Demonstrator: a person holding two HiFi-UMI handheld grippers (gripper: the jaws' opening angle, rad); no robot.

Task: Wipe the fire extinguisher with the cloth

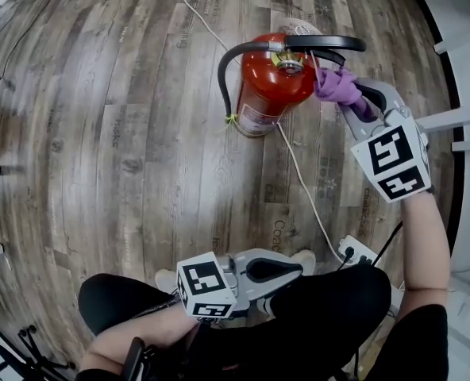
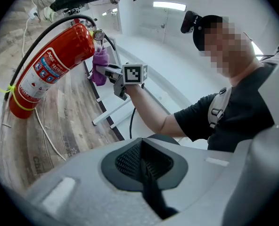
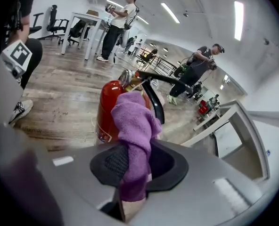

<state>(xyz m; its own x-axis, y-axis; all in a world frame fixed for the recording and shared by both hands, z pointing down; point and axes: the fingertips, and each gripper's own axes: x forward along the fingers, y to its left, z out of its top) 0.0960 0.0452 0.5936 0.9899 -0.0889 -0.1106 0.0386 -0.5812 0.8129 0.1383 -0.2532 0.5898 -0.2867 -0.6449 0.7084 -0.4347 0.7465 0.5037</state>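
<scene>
Reader: Right gripper (image 3: pixel 135 168): what does it hold?

Legend: Jaws clamped on a purple cloth (image 3: pixel 135 126), which is bunched and droops over them. The cloth's free end touches the fire extinguisher (image 1: pixel 268 86) just below its black lever (image 1: pixel 322 44). The forearm is extended, with the gripper angled down toward the extinguisher's top.

Reader: Left gripper (image 2: pixel 144 166)?

Legend: Jaws together, nothing between them. It is held at the lap, well apart from the extinguisher.

Reader: How should these things handle?

Legend: The cloth is soft and light, and likely to slip unless pinched deep. The extinguisher stands upright on the wood floor (image 1: pixel 100 133). It is probably heavy, rigid and smooth-sided, so a push near the top might rock it. The neck under the lever looks the soundest place to steady it, clear of the hose (image 1: pixel 223 70).
</scene>
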